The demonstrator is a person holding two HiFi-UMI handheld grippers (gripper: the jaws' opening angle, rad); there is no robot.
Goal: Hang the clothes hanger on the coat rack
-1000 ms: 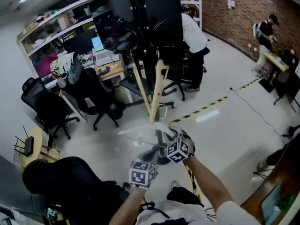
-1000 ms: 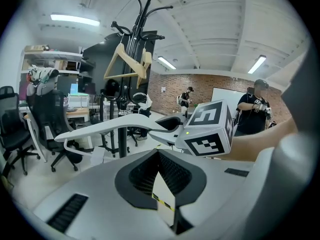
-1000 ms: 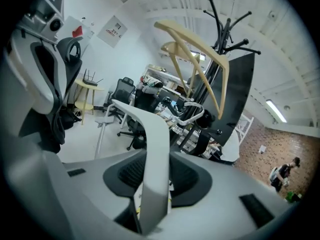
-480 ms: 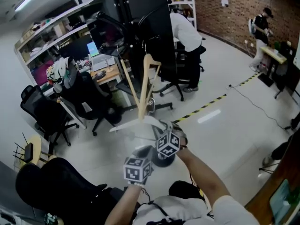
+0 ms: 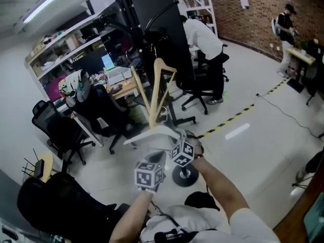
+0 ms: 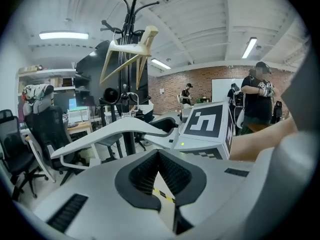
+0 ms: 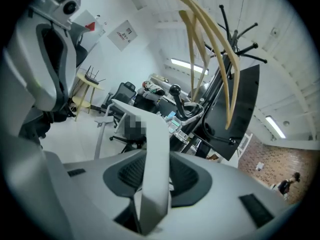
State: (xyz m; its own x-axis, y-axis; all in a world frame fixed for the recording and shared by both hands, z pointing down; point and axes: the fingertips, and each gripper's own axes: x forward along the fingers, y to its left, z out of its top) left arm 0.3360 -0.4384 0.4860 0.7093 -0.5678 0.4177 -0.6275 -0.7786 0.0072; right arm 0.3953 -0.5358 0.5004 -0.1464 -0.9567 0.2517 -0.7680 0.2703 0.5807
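A white plastic hanger lies roughly level in front of me, and my right gripper is shut on one of its arms. In the right gripper view that hanger arm runs straight up between the pads. My left gripper sits just below and to the left of it, shut with nothing in it. The black coat rack rises right behind the hanger on a round base. Two wooden hangers hang on it, seen high up from the left gripper.
Black office chairs and a cluttered desk stand left of the rack. A person in a white top bends over a chair behind it. Another person stands at the brick wall. Yellow-black tape crosses the floor.
Both grippers and the white hanger have shifted a little toward the coat rack. The head view has tipped up and shows more of the rack's top. The right grip holds as before.
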